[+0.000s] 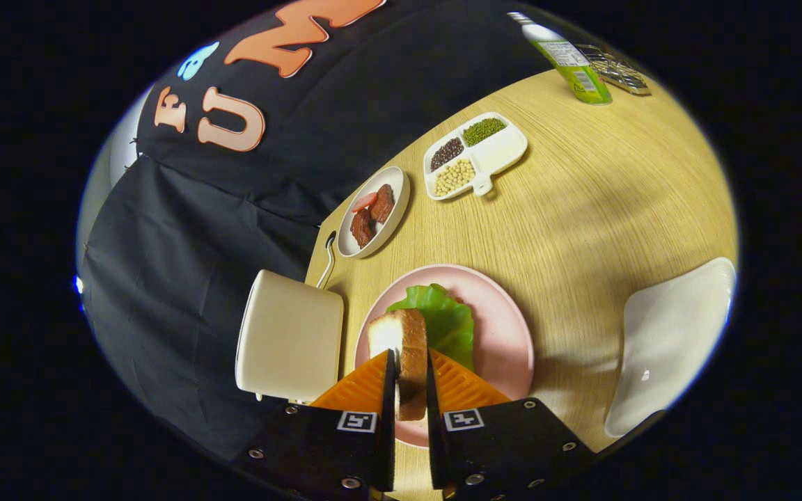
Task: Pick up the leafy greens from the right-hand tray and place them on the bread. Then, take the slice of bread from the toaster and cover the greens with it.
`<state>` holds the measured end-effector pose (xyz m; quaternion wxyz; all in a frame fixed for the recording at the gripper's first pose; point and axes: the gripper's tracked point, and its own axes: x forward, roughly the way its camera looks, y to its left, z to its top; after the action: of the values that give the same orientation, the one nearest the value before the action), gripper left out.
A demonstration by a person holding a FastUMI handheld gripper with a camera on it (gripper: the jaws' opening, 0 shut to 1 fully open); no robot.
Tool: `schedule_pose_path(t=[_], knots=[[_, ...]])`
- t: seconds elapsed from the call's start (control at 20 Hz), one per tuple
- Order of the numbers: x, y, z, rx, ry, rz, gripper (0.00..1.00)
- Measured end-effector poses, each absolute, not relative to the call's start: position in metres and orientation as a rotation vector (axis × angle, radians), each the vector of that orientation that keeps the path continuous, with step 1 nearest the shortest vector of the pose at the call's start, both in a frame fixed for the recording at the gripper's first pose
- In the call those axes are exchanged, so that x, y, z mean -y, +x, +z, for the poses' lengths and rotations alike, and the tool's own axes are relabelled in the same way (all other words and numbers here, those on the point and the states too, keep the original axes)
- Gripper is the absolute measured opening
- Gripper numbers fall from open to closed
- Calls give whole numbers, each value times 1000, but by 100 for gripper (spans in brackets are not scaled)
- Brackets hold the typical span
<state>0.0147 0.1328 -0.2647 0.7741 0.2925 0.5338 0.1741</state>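
Note:
My gripper (408, 369) is shut on a slice of bread (404, 348), held on edge between both fingers above the pink plate (505, 327). A green lettuce leaf (446, 320) lies on the plate just beyond the held slice; whatever lies under the leaf is hidden. The cream toaster (289, 337) stands beside the plate, next to the table's edge, its slots out of sight. The white tray (672, 334) sits on the other side of the plate and looks bare.
A small white dish with meat pieces (373, 212) and a divided dish of beans (474, 156) lie beyond the plate. A green bottle (571, 66) and a metal rack (617, 69) stand at the far end of the wooden table (596, 209).

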Motion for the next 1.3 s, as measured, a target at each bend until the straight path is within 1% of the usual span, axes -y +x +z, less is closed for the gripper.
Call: schedule_pose_path(t=[0.1,0.3,0.35,0.4,0.55,0.7,0.8,0.85,0.95,1.05,1.3], knots=[[-122,22,-265,-1105,566,345,25],[-110,26,-256,-1032,488,321,39],[-108,28,-251,-1001,472,320,45],[-106,35,-245,-954,448,318,47],[-95,48,-216,-800,363,296,60],[-84,66,-184,-666,256,262,66],[-77,68,-164,-587,188,241,74],[-74,68,-154,-553,162,234,79],[-68,68,-136,-489,133,216,85],[-62,66,-116,-429,118,198,88],[-42,61,-75,-287,75,135,93]])
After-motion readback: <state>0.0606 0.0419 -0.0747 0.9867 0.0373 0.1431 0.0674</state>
